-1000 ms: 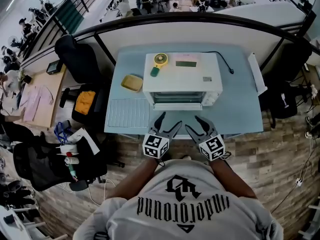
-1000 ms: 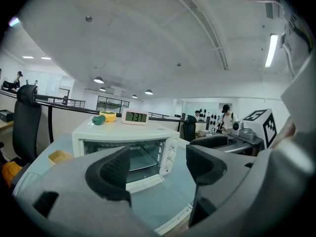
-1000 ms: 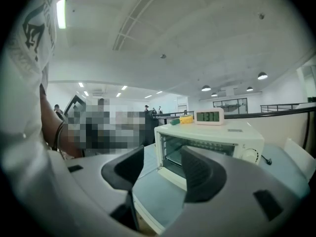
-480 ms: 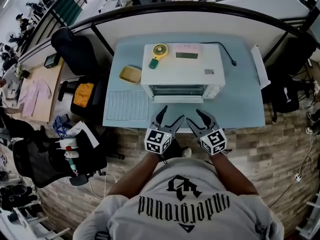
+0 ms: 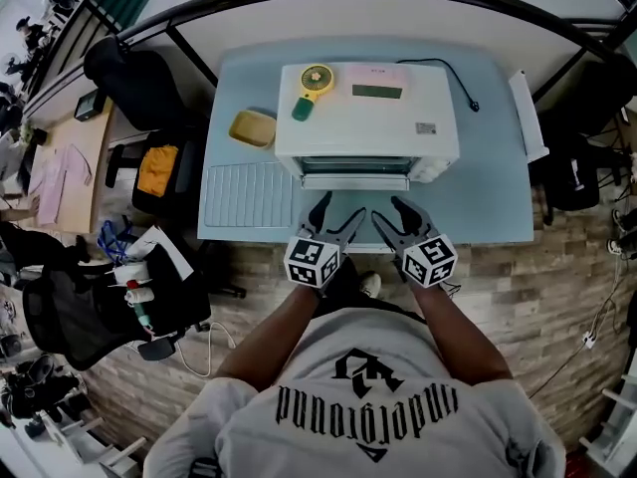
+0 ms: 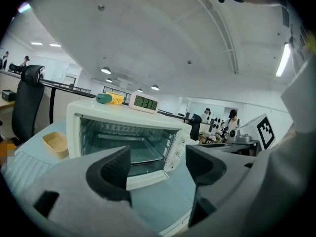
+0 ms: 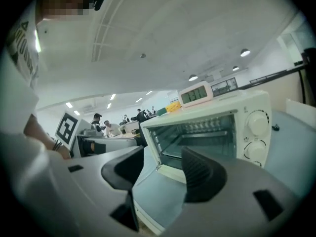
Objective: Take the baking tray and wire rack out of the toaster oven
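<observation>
Head view: yellow dish (image 5: 252, 127) beside toaster oven (image 5: 366, 118), clock (image 5: 376, 92) atop.

Digital display (image 6: 146, 102) on top of toaster oven (image 6: 123, 114): green digits, roughly "731". Person's shirt (image 5: 366, 404): gothic print, upside down in head view, apparently "underground".

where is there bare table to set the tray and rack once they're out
Widest bare patch: table right of the oven, up to the white board at its edge. A narrower strip runs in front of the oven. Left is crowded: yellow dish and ribbed mat. Oven top holds a fan and clock.
</observation>
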A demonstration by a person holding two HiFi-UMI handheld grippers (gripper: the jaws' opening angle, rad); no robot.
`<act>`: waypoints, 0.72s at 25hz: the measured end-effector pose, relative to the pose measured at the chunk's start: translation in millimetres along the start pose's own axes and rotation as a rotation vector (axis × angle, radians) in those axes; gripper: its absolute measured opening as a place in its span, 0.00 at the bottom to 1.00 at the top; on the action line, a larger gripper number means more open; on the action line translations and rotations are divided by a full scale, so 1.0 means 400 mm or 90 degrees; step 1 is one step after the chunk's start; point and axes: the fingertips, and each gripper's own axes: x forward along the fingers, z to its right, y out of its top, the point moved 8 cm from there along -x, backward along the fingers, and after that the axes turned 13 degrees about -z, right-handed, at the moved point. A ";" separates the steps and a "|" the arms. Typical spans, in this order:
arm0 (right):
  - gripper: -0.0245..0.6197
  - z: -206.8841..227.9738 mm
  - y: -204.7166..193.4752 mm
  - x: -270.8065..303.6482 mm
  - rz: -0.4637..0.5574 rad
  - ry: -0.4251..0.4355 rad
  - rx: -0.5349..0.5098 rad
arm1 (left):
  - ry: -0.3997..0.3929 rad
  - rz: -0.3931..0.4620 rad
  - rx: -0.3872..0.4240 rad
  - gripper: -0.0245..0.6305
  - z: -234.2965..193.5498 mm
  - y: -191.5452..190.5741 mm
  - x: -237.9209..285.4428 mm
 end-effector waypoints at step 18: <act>0.38 0.206 -0.092 0.172 0.059 0.014 0.361 | -0.088 0.041 -0.355 0.56 -0.169 -0.109 0.182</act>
